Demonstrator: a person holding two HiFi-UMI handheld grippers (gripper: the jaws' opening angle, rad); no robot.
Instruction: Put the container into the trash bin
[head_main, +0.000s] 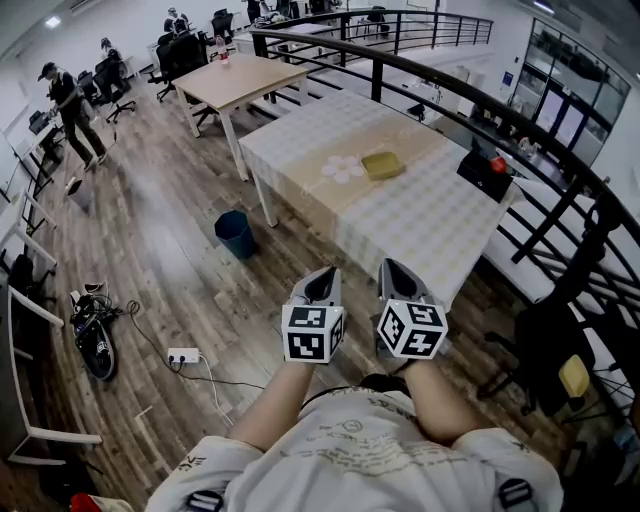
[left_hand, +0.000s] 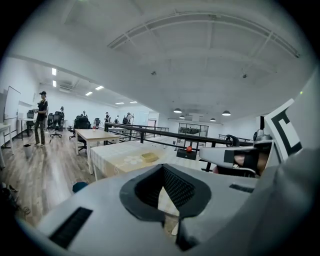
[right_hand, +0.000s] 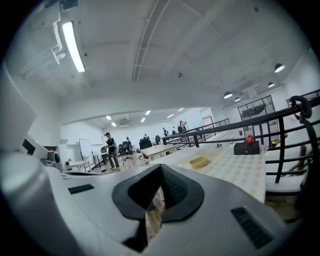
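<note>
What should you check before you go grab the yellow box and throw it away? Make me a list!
1. Yellow box in sight on the table: ok.
2. Blue trash bin standing upright on the floor beside the table: ok.
3. Left tongs empty: ok, shut on nothing.
4. Right tongs open, ready to grab: not ok, shut too.
5. Box within reach: not ok, it lies far across the table from both tongs.
6. Room inside the bin: cannot tell, its inside looks dark.
</note>
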